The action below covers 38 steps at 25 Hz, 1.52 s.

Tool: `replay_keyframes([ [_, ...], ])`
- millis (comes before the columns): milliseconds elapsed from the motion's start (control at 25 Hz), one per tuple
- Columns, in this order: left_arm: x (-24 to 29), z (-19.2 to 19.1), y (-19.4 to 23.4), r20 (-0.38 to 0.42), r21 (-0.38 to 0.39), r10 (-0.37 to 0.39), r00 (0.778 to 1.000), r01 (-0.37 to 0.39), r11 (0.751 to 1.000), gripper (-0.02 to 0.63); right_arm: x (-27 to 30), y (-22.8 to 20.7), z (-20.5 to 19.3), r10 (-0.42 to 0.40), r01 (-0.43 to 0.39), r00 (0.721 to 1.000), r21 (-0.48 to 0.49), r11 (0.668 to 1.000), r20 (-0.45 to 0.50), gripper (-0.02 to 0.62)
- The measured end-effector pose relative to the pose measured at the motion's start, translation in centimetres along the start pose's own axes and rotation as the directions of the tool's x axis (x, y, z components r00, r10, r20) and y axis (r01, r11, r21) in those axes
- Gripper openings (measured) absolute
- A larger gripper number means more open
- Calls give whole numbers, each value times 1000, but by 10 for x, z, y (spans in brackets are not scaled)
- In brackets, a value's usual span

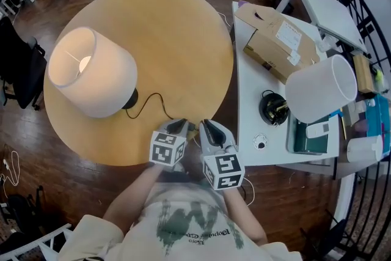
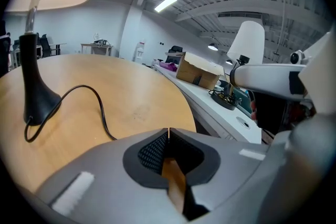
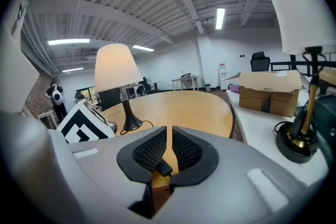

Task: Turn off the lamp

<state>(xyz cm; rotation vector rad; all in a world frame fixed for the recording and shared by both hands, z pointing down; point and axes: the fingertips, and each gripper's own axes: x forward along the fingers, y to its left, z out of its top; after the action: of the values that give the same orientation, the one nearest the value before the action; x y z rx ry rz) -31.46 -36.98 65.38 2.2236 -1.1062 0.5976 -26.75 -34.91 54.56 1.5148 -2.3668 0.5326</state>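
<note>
The lit lamp (image 1: 91, 70) has a white shade and a black base (image 1: 130, 98). It stands on the left of the round wooden table (image 1: 165, 27). Its black cord (image 1: 153, 98) runs toward the near edge, where both grippers hover side by side. My left gripper (image 1: 179, 125) is shut with nothing in it; its tips meet (image 2: 168, 130), with the lamp base (image 2: 34, 97) and the cord (image 2: 100, 107) ahead to the left. My right gripper (image 1: 206, 125) is closed to a thin slit (image 3: 169, 129). A small black piece shows low between its pads. The glowing lamp (image 3: 114, 65) stands beyond.
A white desk (image 1: 250, 125) adjoins the table on the right. It holds an unlit lamp (image 1: 321, 88), a cardboard box (image 1: 278, 40) and small clutter. Dark office chairs (image 1: 21, 70) stand on the wooden floor at the left.
</note>
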Motion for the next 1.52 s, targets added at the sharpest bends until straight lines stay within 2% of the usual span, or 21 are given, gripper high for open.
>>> replay_keyframes([
  [280, 2, -1, 3, -34, -27, 6, 999, -7, 1000, 0, -1, 5, 0, 18, -18, 1000, -6, 1000, 1, 31],
  [440, 1, -2, 2, -22, 21, 39, 999, -38, 999, 0, -2, 6, 2, 21, -21, 1000, -7, 1000, 3, 31],
  [800, 3, -3, 1, -12, 24, 51, 999, -51, 998, 0, -4, 7, 1, 39, -39, 999, -9, 999, 4, 31],
  [960, -1, -2, 6, -3, -52, 80, 997, -80, 995, 0, -7, 9, 5, 73, -73, 997, -29, 997, 6, 31],
  [1240, -26, 9, 6, 54, -111, 172, 984, -165, 980, 0, -15, 12, 12, 153, -153, 988, -75, 985, 0, 31],
  [1520, -58, 11, -3, 120, -197, 281, 952, -255, 947, 0, -27, 26, 19, 274, -273, 962, -139, 952, -9, 31],
])
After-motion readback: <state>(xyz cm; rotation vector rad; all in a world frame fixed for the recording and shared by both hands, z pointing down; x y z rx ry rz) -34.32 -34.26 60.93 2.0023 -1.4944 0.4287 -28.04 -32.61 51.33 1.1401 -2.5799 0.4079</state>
